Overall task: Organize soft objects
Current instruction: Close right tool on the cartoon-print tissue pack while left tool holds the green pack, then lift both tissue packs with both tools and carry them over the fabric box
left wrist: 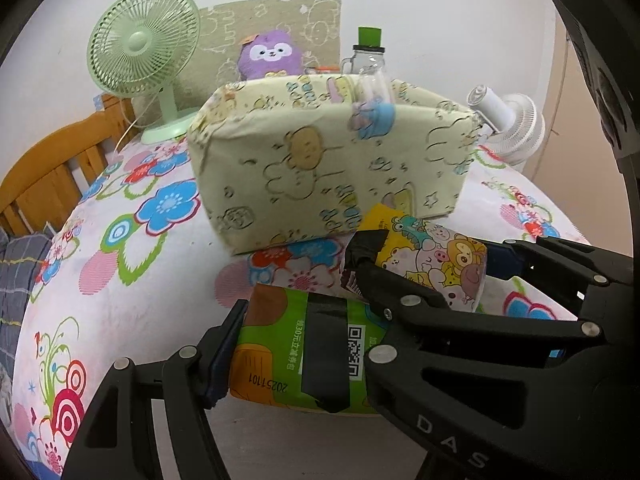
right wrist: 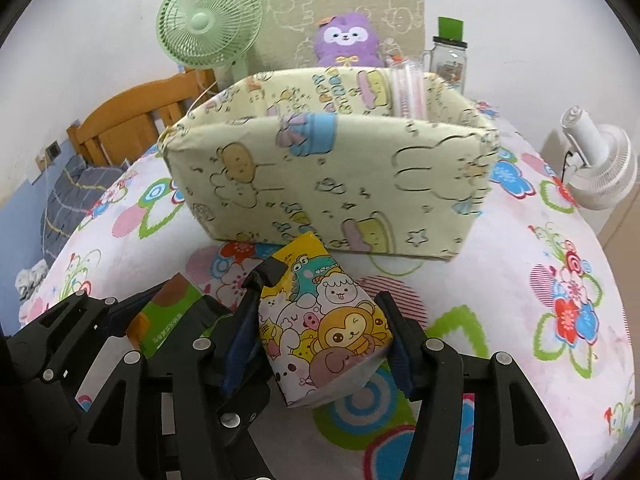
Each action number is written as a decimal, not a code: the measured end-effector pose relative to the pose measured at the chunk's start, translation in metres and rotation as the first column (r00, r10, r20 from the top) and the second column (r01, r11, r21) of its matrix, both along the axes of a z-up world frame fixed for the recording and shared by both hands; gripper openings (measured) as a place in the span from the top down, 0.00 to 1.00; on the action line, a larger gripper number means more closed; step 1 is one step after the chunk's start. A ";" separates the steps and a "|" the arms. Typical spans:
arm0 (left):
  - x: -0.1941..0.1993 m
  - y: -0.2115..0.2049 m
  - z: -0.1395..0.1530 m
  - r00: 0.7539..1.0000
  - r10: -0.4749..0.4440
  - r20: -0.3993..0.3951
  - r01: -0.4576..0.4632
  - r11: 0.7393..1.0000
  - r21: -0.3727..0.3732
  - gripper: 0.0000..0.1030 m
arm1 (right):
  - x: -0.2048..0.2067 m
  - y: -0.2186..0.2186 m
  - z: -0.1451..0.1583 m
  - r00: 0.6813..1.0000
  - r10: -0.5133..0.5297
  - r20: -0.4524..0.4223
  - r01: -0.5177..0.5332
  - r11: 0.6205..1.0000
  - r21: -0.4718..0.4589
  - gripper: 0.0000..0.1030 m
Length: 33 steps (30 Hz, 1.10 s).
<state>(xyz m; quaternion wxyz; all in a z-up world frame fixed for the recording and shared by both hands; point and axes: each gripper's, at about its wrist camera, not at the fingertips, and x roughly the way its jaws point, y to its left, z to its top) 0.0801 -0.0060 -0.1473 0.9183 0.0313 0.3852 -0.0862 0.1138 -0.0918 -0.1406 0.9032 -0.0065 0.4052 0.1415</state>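
Right now both grippers are loaded: L gripper (left wrist: 300, 344) clamped on the green tissue pack (left wrist: 304, 356), R gripper (right wrist: 320, 332) clamped on the cartoon tissue pack (right wrist: 324, 320), long axis pointing fwd and up toward the box. Both packs sit just above the floral tablecloth (right wrist: 560, 280). Straight ahead, near, the yellow fabric storage box (right wrist: 332, 184) opens upward; R looks slightly nearer its front wall.

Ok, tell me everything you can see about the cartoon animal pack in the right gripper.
The cartoon pack is a soft, glossy packet, yellow at the top and printed with a crocodile, sheep, monkey and other animals, with a pale, creased bottom flap. It tilts, top leaning left toward the box. The right gripper is shut on it, fingers pressing both sides, above the floral sheet.
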 end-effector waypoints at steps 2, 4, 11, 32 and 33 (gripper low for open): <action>-0.001 -0.003 0.004 1.000 -0.006 0.008 0.006 1.000 0.000 0.28 | -0.002 -0.004 0.004 1.000 -0.009 0.008 0.009 1.000 0.003 0.41; -0.002 -0.007 0.008 1.000 -0.011 0.017 0.011 1.000 0.000 0.28 | -0.003 -0.008 0.007 1.000 -0.016 0.017 0.016 1.000 0.005 0.41; -0.006 -0.020 0.022 0.998 -0.028 0.048 0.028 1.000 -0.001 0.28 | -0.012 -0.022 0.020 0.997 -0.052 0.054 0.051 0.999 0.014 0.42; -0.006 -0.038 0.066 0.991 -0.048 0.123 0.048 0.999 -0.001 0.28 | -0.018 -0.044 0.068 0.987 -0.093 0.132 0.091 0.996 0.023 0.42; -0.006 -0.038 0.068 0.991 -0.048 0.126 0.049 0.999 -0.002 0.28 | -0.018 -0.044 0.071 0.986 -0.094 0.135 0.092 0.995 0.024 0.42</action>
